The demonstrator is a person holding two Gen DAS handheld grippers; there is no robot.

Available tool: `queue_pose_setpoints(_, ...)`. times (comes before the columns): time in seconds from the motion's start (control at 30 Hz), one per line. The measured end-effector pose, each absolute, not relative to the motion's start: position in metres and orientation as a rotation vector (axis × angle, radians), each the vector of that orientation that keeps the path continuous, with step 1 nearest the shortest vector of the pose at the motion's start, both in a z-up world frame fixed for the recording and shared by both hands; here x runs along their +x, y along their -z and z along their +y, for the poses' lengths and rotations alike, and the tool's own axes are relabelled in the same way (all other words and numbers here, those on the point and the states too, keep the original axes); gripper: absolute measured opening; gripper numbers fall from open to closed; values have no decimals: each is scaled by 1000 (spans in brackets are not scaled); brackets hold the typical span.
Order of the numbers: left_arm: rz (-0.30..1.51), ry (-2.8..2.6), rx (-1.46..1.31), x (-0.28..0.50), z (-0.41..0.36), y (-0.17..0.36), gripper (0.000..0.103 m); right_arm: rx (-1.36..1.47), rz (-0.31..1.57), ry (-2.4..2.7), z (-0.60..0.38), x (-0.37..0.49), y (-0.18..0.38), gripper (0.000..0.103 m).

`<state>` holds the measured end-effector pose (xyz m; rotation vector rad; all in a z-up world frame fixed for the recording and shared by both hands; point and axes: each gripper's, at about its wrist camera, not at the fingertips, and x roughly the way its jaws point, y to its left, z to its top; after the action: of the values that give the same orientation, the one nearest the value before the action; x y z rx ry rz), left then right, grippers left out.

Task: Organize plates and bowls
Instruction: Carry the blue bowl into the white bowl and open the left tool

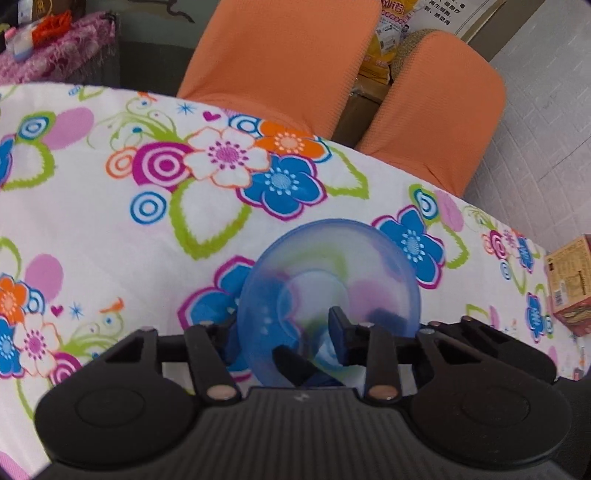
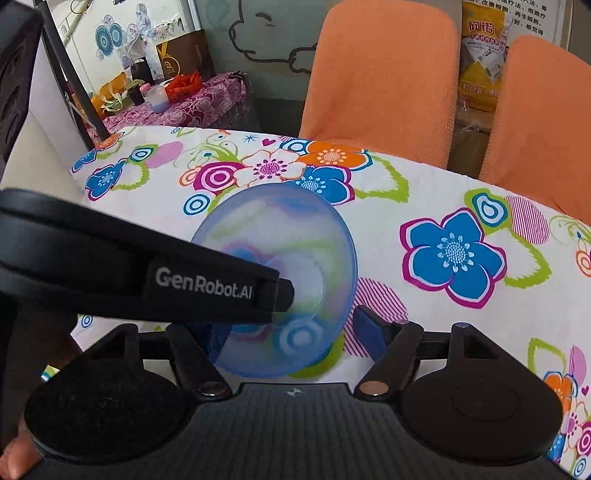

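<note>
1. You can read "GenRobot.AI" in pale letters on the black band of the left gripper (image 2: pixel 203 285), which crosses the right wrist view.
2. The yellow packet (image 2: pixel 480 55) behind the orange chairs bears large red Chinese characters, "网诺".
3. The white poster (image 2: pixel 532 16) above it carries small Chinese print, too small for you to read.

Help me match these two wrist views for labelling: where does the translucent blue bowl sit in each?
Left wrist: translucent blue bowl lower centre, its near rim between the left gripper fingers.
Right wrist: bowl centre-left, partly behind the black "GenRobot.AI" strap.
Shared landmark: the nearer orange chair back beyond the floral tablecloth.
</note>
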<state>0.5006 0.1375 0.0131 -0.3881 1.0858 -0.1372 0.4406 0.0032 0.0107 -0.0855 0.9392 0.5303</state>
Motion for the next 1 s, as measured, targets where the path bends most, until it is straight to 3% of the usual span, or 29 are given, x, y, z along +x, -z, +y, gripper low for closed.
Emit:
queue_pose_setpoints(0.43,1095,225,-391,455,114,-34,34,-16,989,-534,-23,396,-32,61)
queue_pose_setpoints(1.0,1110,428,-318,266,-11,-67,34,-82,981,-327,-126,205,-71,61)
